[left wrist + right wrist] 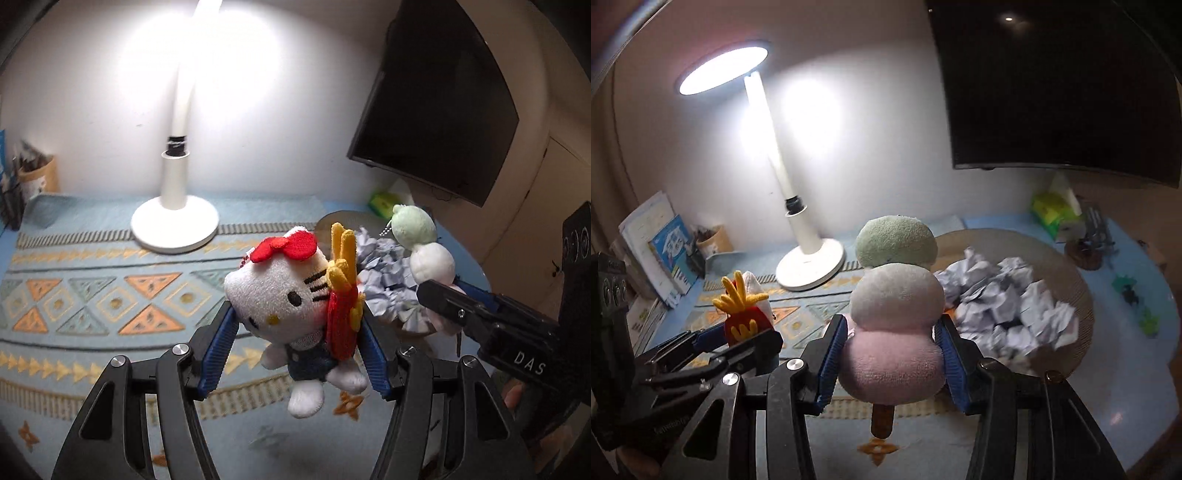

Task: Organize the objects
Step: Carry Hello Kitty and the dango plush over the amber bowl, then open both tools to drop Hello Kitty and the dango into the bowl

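Plush toys ride clamped and lifted clear of the counter [92, 258]: left claw [299, 343] squeezes the kitten [280, 302], right claw [892, 354] grips the dango [894, 325], likely bound for the paper-filled basket [1078, 295].

Worktop [1126, 398] pale blue, patterned mat [92, 295] over it. On mat: white lamp base [174, 229]. Round woven tray [1078, 291] holding crumpled paper [1008, 306]. Tissue box [1054, 214] at back.

The crumpled paper [1008, 306] is motion-blurred, and the dark screen [1063, 85] is cut off by the picture's edge.
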{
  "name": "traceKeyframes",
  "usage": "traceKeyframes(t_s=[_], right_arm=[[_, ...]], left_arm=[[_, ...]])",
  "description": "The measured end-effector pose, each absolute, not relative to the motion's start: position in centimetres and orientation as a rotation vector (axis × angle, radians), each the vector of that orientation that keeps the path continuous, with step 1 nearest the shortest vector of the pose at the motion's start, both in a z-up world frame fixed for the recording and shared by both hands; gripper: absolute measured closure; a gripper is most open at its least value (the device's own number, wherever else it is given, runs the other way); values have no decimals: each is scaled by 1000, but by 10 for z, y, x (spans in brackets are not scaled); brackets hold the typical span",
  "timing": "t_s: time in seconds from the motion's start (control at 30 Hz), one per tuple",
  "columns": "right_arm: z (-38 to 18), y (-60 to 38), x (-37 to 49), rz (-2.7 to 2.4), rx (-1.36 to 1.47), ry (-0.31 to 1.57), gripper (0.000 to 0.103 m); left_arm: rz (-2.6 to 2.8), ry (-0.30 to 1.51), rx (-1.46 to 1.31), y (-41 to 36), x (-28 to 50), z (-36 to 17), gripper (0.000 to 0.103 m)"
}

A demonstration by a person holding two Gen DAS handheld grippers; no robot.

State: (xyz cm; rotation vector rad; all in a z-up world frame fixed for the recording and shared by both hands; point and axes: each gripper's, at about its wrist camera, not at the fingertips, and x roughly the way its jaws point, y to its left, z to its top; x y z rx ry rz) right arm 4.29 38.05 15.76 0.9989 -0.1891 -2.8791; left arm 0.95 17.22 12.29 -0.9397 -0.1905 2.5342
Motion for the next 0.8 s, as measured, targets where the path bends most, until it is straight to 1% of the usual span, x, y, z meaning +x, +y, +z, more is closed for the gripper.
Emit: traceKeyframes(t_s=[0.13,0.2,0.23,0.27,0.3,0.37,0.4,0.43,0.47,0.63,0.73,0.8], right_arm=[[160,413,18,-2954,1031,-224,55],[160,427,9,-3026,1062,-211,55],[160,435,5,-3031,1066,-225,55],[159,443,2,-3029,1057,-253,55],[157,451,-3,-3032,1059,-277,53],[151,463,-12,-3034,1119,-306,46],[151,463,-12,-3034,1119,-306,38],[147,471,-10,-3029,1120,-356,35],[146,473,-7,-3022,1116,-367,35],[143,462,16,-2998,1091,-385,35],[148,447,32,-2945,1044,-411,35],[150,431,42,-2922,1014,-384,35]], left_arm=[[2463,-141,-920,226,-17,125,43],[2425,-124,-931,247,-33,125,42],[2417,-109,-926,255,-40,126,40],[2413,-91,-922,263,-49,128,36],[2414,-86,-922,270,-56,129,36],[2410,-92,-916,279,-68,129,25],[2397,-96,-925,282,-74,127,20],[2396,-101,-944,286,-80,124,9],[2396,-110,-965,286,-83,121,7],[2399,-138,-990,267,-72,111,7],[2443,-163,-978,240,-54,113,7],[2492,-168,-966,218,-42,116,7]])
